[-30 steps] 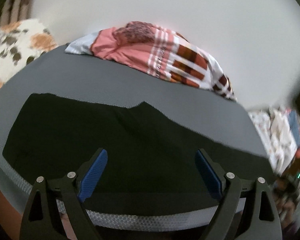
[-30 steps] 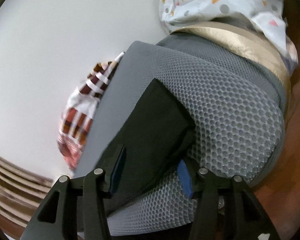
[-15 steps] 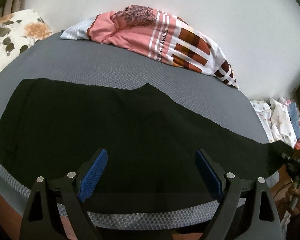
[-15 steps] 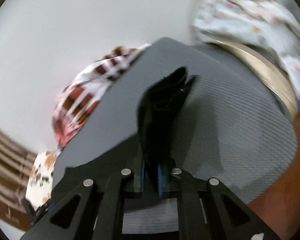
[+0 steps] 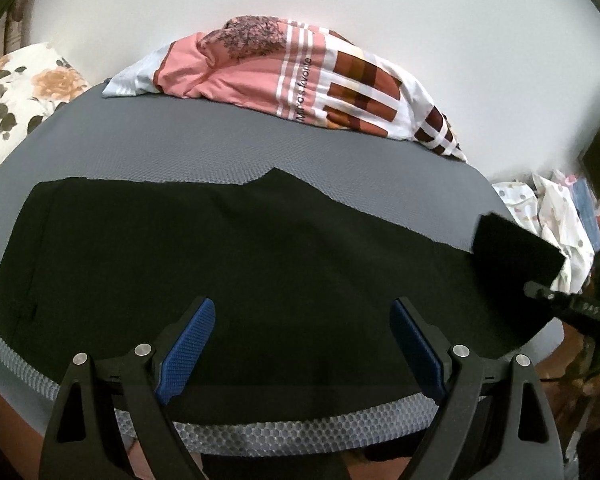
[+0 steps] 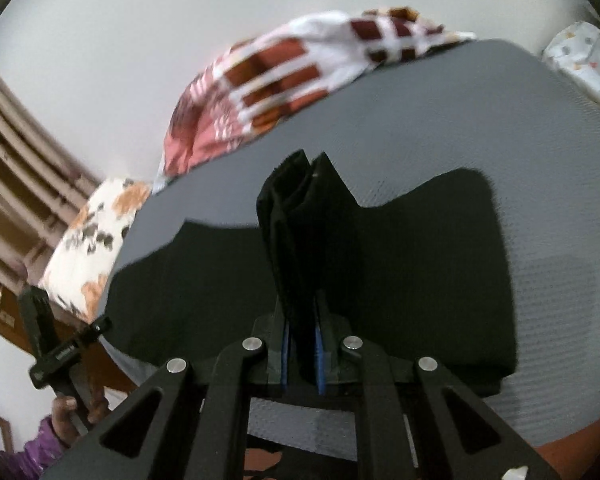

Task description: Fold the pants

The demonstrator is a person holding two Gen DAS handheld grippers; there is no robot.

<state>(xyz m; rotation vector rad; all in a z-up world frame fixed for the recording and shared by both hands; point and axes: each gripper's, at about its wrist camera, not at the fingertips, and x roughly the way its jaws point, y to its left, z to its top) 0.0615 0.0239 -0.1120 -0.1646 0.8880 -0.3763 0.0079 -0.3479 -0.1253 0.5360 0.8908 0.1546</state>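
Note:
Black pants [image 5: 220, 260] lie spread lengthwise across a grey mesh mattress [image 5: 220, 148]. My left gripper [image 5: 302, 340] hovers open over their near edge, blue pads wide apart and nothing between them. At the far right of that view, the leg end [image 5: 516, 248] is lifted off the mattress by my right gripper [image 5: 560, 304]. In the right wrist view my right gripper [image 6: 302, 320] is shut on that bunched leg end [image 6: 300, 220], which stands up from the jaws above the rest of the pants [image 6: 420, 260]. The left gripper [image 6: 60, 344] shows at the left, held by a hand.
A pink, white and brown patterned cloth [image 5: 300, 84] lies bunched along the white wall at the back of the mattress. A floral pillow [image 5: 16, 96] sits at the left end. White printed laundry [image 5: 552, 216] is piled past the right end. The mattress front edge [image 5: 300, 428] is just under my left gripper.
My right gripper closed on the leg end, lifted it off the mattress and swung it in over the pants while rolling. The left gripper stayed open and almost still.

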